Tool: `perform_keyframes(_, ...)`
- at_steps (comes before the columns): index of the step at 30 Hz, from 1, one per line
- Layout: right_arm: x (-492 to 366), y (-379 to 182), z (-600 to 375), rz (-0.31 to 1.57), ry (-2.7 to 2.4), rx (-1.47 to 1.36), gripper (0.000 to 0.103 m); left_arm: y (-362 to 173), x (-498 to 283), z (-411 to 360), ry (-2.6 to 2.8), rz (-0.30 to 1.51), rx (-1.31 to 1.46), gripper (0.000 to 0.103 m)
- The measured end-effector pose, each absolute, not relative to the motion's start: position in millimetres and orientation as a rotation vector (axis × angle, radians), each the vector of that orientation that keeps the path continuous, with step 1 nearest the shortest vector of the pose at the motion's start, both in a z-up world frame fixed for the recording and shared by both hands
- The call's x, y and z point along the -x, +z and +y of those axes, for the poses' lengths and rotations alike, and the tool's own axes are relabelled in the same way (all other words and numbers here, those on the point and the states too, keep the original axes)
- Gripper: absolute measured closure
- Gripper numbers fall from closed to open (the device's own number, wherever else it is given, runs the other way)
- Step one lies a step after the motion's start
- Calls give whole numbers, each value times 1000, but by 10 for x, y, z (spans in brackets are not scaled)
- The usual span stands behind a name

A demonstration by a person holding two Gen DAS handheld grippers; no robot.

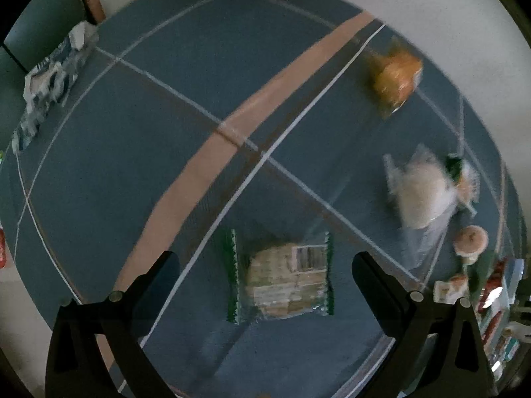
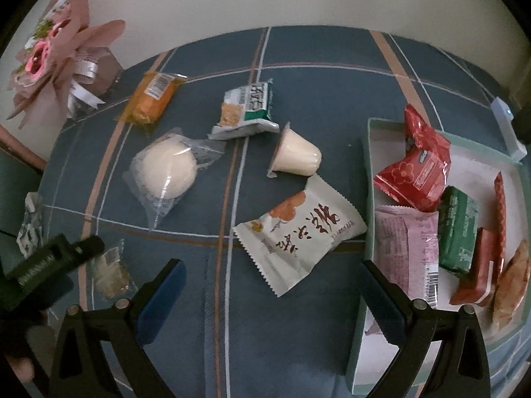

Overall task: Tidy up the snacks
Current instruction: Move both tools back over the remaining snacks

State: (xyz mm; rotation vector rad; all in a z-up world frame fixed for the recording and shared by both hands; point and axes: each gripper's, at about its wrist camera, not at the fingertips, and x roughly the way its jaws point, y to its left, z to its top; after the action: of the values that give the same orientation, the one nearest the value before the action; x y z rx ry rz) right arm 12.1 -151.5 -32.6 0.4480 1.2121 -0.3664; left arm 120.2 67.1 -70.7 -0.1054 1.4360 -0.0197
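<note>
My left gripper is open above a clear, green-edged cracker packet that lies between its fingers on the blue checked cloth. The same packet shows in the right wrist view under the left gripper. My right gripper is open and empty, hovering over a white packet with dark script. A pale green tray at the right holds red, pink, green and brown snack packets. Loose on the cloth are a white bun in clear wrap, an orange packet, a green-white packet and a jelly cup.
A pink paper bouquet stands at the far left corner of the cloth. A blue-white wrapper lies at the cloth's left edge. A pale wall runs behind the table.
</note>
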Motion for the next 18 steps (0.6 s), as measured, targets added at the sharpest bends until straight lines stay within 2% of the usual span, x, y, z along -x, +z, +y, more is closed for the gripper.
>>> perform_keyframes(7,-190,-371,-1571,1193,-358,-432,6,-874,-1221,668,-4,1479,121,0)
perform_keyframes(18,-350,-294,-1616,1135,-316,-302,6,-896,-1279,560,-25,1472,107,0)
